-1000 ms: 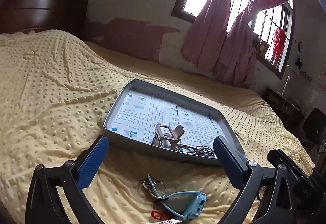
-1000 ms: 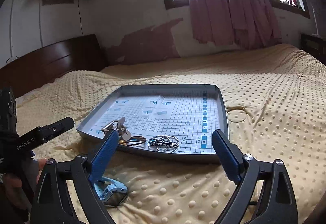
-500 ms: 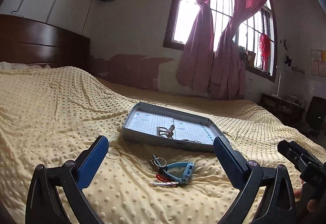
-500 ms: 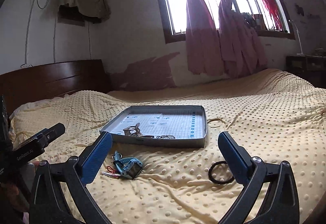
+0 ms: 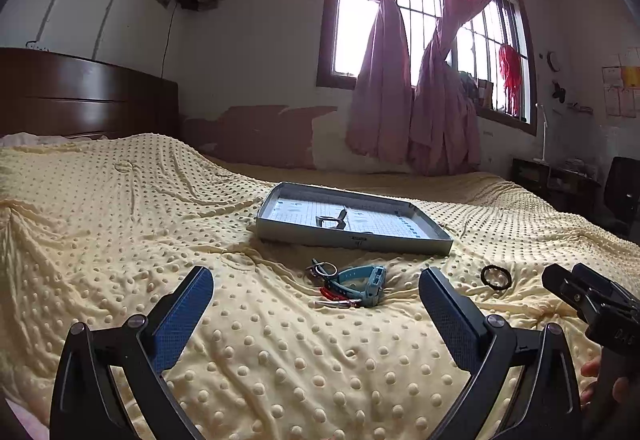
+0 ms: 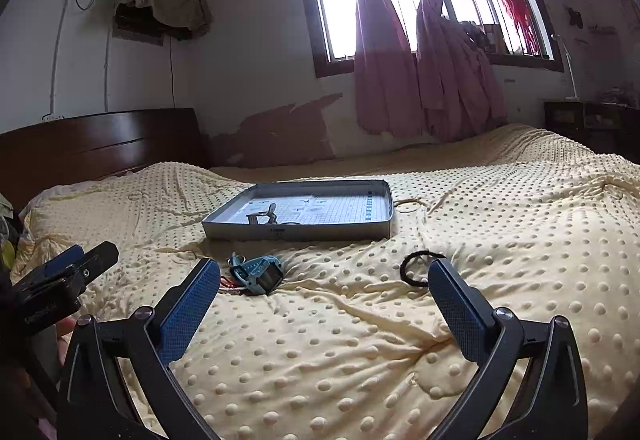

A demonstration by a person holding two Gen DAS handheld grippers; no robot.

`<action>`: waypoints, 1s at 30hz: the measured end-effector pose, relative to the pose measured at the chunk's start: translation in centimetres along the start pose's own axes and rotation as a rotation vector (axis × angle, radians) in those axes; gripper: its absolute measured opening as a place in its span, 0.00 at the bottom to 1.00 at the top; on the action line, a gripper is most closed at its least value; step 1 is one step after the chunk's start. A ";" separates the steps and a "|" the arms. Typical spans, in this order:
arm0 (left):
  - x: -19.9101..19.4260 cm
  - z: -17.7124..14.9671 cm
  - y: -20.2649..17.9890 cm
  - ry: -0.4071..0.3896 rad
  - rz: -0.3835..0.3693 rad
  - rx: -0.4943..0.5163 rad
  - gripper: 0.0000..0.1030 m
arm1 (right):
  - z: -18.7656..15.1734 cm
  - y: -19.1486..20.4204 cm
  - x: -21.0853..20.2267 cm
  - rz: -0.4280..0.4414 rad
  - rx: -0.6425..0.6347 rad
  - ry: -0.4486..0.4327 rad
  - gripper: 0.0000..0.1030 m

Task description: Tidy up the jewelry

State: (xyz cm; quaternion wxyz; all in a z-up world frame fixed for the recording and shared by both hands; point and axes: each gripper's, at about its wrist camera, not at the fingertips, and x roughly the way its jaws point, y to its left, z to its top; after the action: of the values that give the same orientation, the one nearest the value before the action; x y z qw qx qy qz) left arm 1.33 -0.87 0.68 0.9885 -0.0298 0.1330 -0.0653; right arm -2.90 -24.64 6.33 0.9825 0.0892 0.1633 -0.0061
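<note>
Shallow grey metal tray (image 5: pixel 352 238) on dotted yellow plush blanket (image 5: pixel 120 224).

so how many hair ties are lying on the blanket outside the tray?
1 clear: a black hair tie on the blanket, right of the blue watch. A pale loop by the tray may be another.

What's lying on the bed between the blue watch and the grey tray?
Only a small metal key ring, right against the blue watch; otherwise bare yellow blanket up to the grey tray, in the left wrist view.
</note>
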 end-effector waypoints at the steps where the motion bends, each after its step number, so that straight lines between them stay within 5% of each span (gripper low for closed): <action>1: 0.1 -0.3 0.0 0.008 0.005 0.008 1.00 | -0.3 -0.1 0.1 -0.004 0.002 0.008 0.99; 12: 2.4 -0.4 0.6 0.085 0.000 -0.007 1.00 | -0.8 -0.7 1.5 -0.020 0.014 0.062 0.99; 30: 9.0 4.6 -3.8 0.032 -0.085 -0.012 1.00 | 5.4 -4.0 6.4 -0.073 0.015 0.028 0.99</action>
State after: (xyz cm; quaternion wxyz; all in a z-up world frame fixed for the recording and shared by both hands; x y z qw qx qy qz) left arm 10.71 -5.67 3.03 0.9824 -0.0403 0.1479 -0.1069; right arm 4.70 -29.42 8.61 0.9786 0.0905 0.1801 -0.0419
